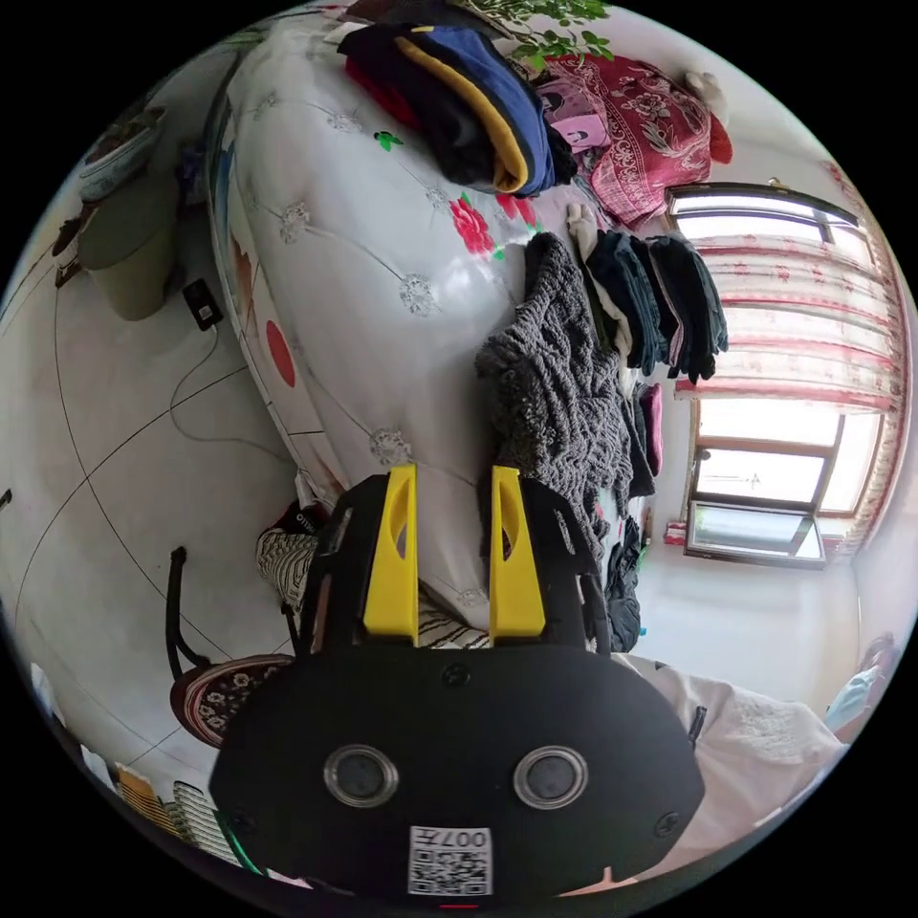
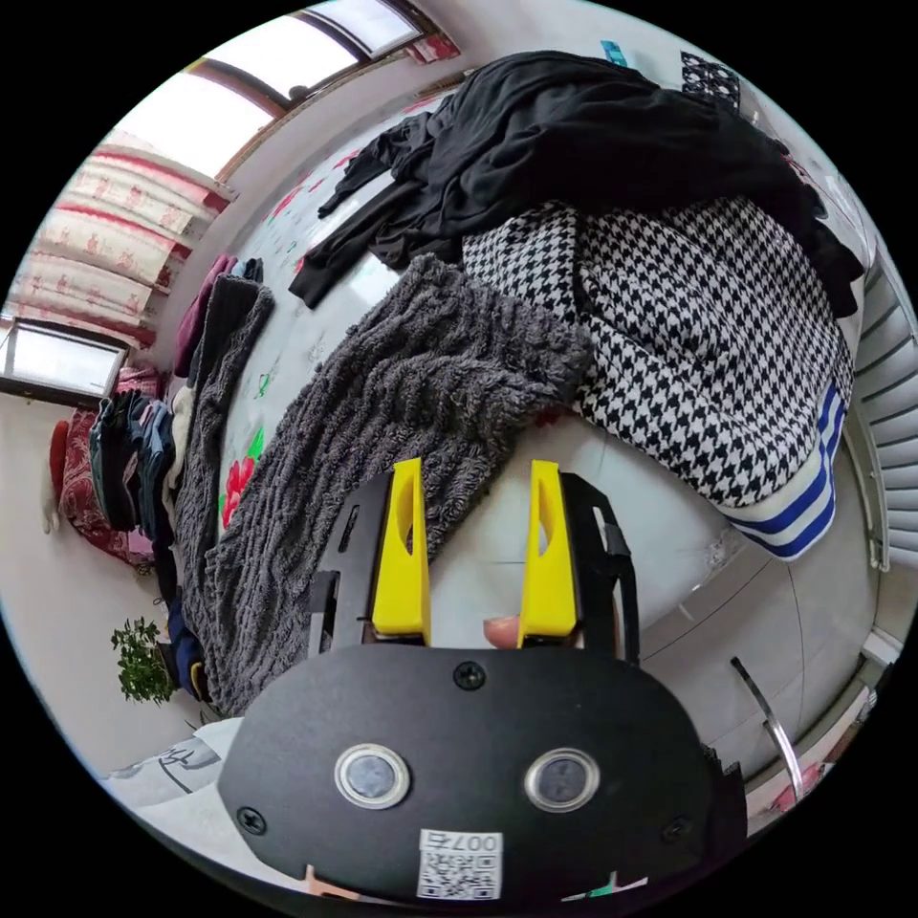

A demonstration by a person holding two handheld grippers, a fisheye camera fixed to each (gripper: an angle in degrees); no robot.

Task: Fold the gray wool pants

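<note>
The gray wool pants [image 2: 382, 421] lie stretched along a white floral bed cover, chunky knit, one end near my right gripper. In the left gripper view the same gray wool pants [image 1: 555, 392] lie along the bed's edge, beyond the yellow jaws. My left gripper [image 1: 451, 473] is open above the white cover, a short way from the pants' near end, holding nothing. My right gripper [image 2: 475, 469] is open too; its left jaw tip overlaps the pants' edge, and its right jaw is over bare cover.
A houndstooth garment [image 2: 708, 335] and black clothes [image 2: 574, 134] are heaped beside the pants. Folded dark clothes [image 1: 660, 296] are stacked past them, and a navy and yellow pile [image 1: 469, 96] sits farther along. The bed cover [image 1: 363, 316] drops to a tiled floor [image 1: 115, 459].
</note>
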